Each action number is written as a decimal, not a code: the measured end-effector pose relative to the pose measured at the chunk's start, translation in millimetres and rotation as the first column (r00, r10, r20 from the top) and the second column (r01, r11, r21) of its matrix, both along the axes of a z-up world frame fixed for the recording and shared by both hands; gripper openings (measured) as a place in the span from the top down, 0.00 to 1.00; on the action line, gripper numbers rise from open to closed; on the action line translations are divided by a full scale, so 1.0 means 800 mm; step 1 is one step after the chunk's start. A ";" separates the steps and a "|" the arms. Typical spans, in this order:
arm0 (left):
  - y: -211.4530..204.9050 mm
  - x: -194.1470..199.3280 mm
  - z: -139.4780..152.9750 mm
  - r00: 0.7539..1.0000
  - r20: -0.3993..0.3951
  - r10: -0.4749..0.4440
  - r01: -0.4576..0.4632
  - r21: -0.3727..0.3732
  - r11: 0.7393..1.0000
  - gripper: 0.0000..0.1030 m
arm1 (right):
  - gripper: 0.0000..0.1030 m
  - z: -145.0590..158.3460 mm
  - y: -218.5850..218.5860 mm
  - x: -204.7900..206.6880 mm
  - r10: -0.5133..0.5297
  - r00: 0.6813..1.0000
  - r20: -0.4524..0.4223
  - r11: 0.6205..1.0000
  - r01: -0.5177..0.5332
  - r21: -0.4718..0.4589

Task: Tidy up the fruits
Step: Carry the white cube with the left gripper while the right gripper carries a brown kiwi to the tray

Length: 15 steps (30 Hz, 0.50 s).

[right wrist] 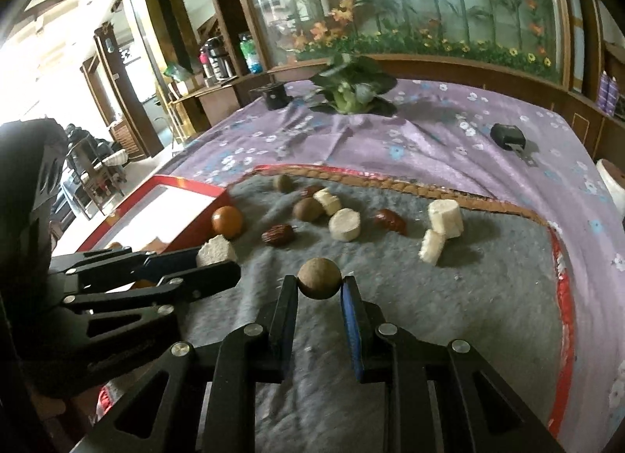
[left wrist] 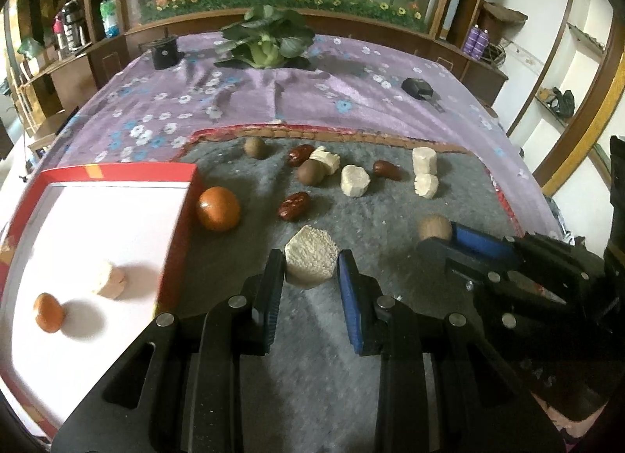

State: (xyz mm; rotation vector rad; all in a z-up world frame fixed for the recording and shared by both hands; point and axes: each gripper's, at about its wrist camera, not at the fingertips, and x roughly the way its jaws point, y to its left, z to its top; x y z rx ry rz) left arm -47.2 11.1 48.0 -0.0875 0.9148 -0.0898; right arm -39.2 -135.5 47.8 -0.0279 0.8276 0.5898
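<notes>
We count the fruit from the left wrist view. Our left gripper (left wrist: pixel 311 273), at the lower centre of the frame, is clenched on one pale hexagonal chunk (left wrist: pixel 310 261), pinched between its two pads. At the right edge of the same view our right gripper (left wrist: pixel 439 240) grips one round brown fruit (left wrist: pixel 433 227); in the right wrist view that gripper (right wrist: pixel 319 286) sits at lower centre with the ball (right wrist: pixel 319 278) squeezed between its fingers, and the left gripper (right wrist: pixel 218 261) reaches in from the left edge with its chunk (right wrist: pixel 216 251). Loose on the grey mat (left wrist: pixel 371 226), in the middle of the left wrist frame, we count one orange fruit (left wrist: pixel 217 208) just beside the box, three red dates (left wrist: pixel 293 206) (left wrist: pixel 300 154) (left wrist: pixel 386 170), two more brown round fruits (left wrist: pixel 255 147) (left wrist: pixel 310 172), and four more pale chunks (left wrist: pixel 326 160) (left wrist: pixel 354 181) (left wrist: pixel 424 160) (left wrist: pixel 426 185); the last two touch one another. The red-rimmed box (left wrist: pixel 117 172) with a white floor fills the left of the frame and holds two things, one small orange fruit (left wrist: pixel 49 312) and one pale chunk (left wrist: pixel 110 279), set apart from each other. Beyond the mat, on the purple flowered cloth (left wrist: pixel 234 97) in the upper half, we see one leafy green vegetable (left wrist: pixel 267 41), one black pot (left wrist: pixel 166 51) at upper left and one small dark device (left wrist: pixel 418 88) at upper right.
</notes>
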 end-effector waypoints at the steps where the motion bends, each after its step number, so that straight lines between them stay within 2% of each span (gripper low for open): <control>1: 0.003 -0.004 0.001 1.000 0.002 0.005 -0.005 0.000 1.000 0.74 | 0.79 0.001 0.004 -0.005 0.009 1.000 0.000 1.000 -0.009 0.001; 15: 0.053 -0.047 0.017 0.995 0.037 0.093 -0.093 0.003 0.996 0.74 | 0.79 0.020 0.066 -0.054 0.112 0.993 0.029 0.994 -0.112 0.001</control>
